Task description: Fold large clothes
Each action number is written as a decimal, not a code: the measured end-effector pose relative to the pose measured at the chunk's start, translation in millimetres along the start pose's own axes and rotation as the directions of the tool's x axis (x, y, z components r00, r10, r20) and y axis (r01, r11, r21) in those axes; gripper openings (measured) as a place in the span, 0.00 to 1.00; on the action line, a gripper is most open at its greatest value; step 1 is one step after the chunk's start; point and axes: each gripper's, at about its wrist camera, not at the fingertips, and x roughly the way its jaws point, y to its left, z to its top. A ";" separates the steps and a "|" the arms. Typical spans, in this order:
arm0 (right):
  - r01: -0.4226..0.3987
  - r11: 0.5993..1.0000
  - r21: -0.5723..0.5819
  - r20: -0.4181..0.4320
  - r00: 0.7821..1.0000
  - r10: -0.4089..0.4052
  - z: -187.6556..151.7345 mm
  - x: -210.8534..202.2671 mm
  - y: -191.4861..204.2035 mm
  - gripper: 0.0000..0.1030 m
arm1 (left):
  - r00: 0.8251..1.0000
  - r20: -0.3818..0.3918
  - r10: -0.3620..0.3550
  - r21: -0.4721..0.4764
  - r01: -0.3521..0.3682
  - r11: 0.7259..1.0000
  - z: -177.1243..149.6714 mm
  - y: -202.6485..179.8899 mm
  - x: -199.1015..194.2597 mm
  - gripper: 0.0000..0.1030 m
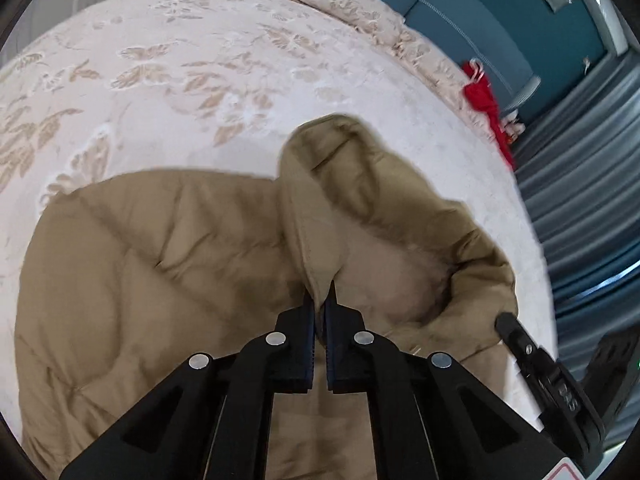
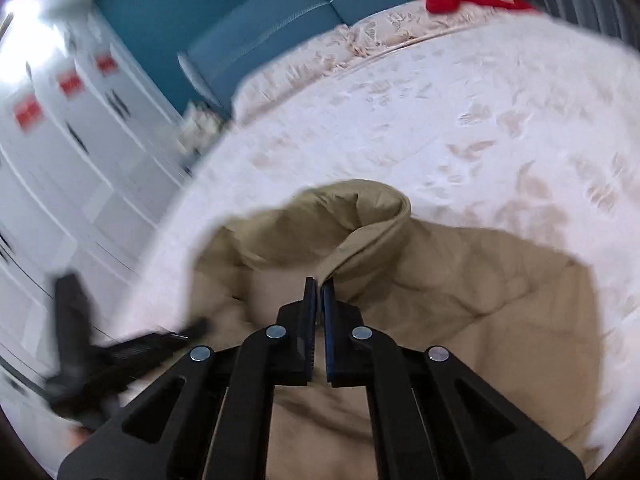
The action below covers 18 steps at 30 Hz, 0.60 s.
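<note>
Both grippers pinch the tan jacket [image 1: 160, 264] lying on the bed [image 1: 160, 80]: left gripper [image 1: 320, 300] grips a raised fold just ahead, right gripper [image 2: 319, 290] likewise. Lifting evenly should keep the fold straight.

Two close wrist views down onto one shared tan coat [image 1: 160, 260] and bed [image 1: 200, 80].

A pale pink bedspread with beige leaf print [image 1: 200, 92] covers the bed. At its far edge lies a matching pillow [image 1: 340, 0], backed by a teal padded headboard [image 1: 480, 20]. A red garment [image 1: 486, 100] sits at the bedspread's corner. White cabinets [image 2: 80, 160] stand beside it.
</note>
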 end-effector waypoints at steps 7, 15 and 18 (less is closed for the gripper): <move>0.149 0.984 -0.094 -0.109 0.981 -0.159 -36.2 45.9 -15.6 0.02 | 0.998 0.036 0.044 0.052 -0.046 0.998 -32.5 15.1 25.5 0.06; 0.174 0.977 -0.123 -0.070 0.980 -0.184 -47.6 54.4 -19.6 0.01 | 0.987 0.123 0.101 0.129 -0.117 0.985 -44.0 8.4 34.4 0.10; 0.167 0.979 -0.115 -0.060 0.983 -0.175 -48.8 55.1 -20.7 0.00 | 0.985 0.139 0.101 0.133 -0.120 0.984 -45.9 8.9 34.9 0.10</move>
